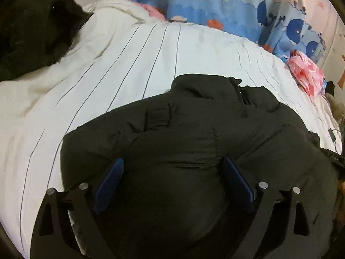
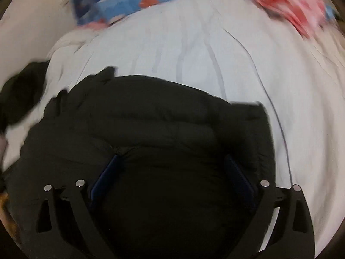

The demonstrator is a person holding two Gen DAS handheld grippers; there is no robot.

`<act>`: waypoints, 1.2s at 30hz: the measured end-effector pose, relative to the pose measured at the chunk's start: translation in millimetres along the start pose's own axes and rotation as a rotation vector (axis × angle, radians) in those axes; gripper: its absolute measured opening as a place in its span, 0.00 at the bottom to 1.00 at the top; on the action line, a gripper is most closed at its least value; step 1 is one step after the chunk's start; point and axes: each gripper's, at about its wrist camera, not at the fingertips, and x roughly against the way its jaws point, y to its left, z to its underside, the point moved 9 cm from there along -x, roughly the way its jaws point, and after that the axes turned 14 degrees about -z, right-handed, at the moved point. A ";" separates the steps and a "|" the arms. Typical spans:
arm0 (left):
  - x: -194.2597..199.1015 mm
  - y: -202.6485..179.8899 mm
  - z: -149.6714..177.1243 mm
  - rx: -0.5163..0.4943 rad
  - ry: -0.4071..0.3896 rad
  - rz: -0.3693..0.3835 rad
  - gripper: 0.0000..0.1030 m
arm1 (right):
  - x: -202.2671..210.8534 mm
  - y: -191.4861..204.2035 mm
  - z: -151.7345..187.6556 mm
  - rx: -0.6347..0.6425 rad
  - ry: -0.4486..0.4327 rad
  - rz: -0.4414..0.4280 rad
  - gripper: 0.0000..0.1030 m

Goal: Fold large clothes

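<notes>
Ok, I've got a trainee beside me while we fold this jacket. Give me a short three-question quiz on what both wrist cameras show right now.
1. True or false: the black puffer jacket lies on a white bedcover with thin dark stripes.
2. Multiple choice: how do the jaws of the left gripper and the right gripper stand? A) both wide open over the jacket; B) both shut on a sleeve; C) one open, one shut.
3. Fill in: the blue fabric at the far edge of the bed is printed with cartoon ____.

Key: 1 true; 2 A; 3 whales.
</notes>
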 end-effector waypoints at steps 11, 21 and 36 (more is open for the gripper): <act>-5.4 -2.4 -47.8 -0.033 -0.080 -0.062 0.87 | 3.9 18.8 -46.8 0.212 -0.074 0.169 0.90; 40.4 12.7 -22.6 -0.067 -0.173 -0.067 0.91 | 47.6 24.3 -22.2 0.207 -0.125 0.078 0.90; 32.9 36.9 57.6 -0.160 -0.071 -0.111 0.95 | 58.2 6.3 73.4 0.224 0.073 0.143 0.93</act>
